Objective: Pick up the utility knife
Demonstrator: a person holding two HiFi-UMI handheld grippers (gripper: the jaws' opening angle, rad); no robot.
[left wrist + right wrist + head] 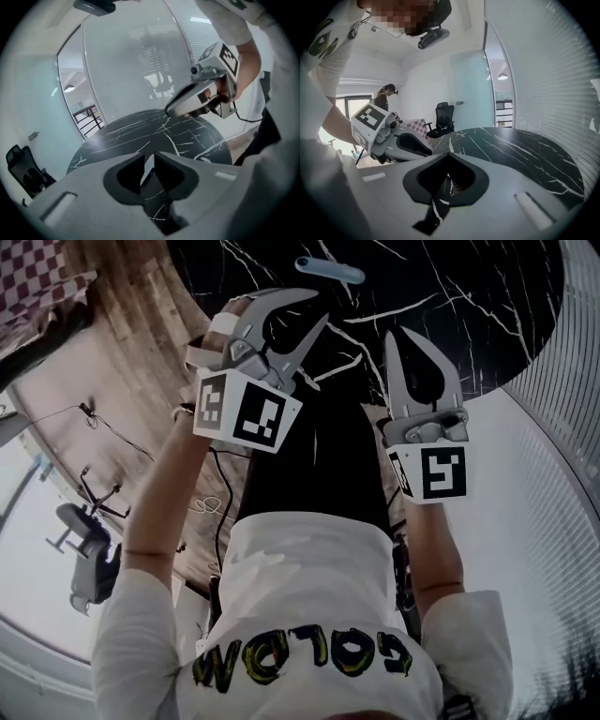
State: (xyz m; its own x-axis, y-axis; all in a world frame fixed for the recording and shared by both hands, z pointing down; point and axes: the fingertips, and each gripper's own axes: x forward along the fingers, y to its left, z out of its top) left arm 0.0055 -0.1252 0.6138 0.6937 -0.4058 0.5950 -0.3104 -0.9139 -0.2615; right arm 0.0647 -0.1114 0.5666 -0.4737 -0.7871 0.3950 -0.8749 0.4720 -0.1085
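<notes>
The utility knife (330, 270), a pale blue-grey bar, lies on the black marble table (469, 296) at the top of the head view. It does not show in either gripper view. My left gripper (322, 306) hangs just short of it over the table's near edge; a narrow gap shows between its jaws (149, 157) and nothing is in it. My right gripper (394, 337) is a hand's width to the right, also over the table edge, its tips (449, 155) meeting on nothing. Both grippers are apart from the knife.
The round table (511, 145) fills the space ahead, with window blinds (562, 390) to its right. A black office chair (444, 117) and a checkered cloth (37, 277) stand off to the left over wooden floor. A cable (220, 502) trails by my legs. A person (386, 96) stands far back.
</notes>
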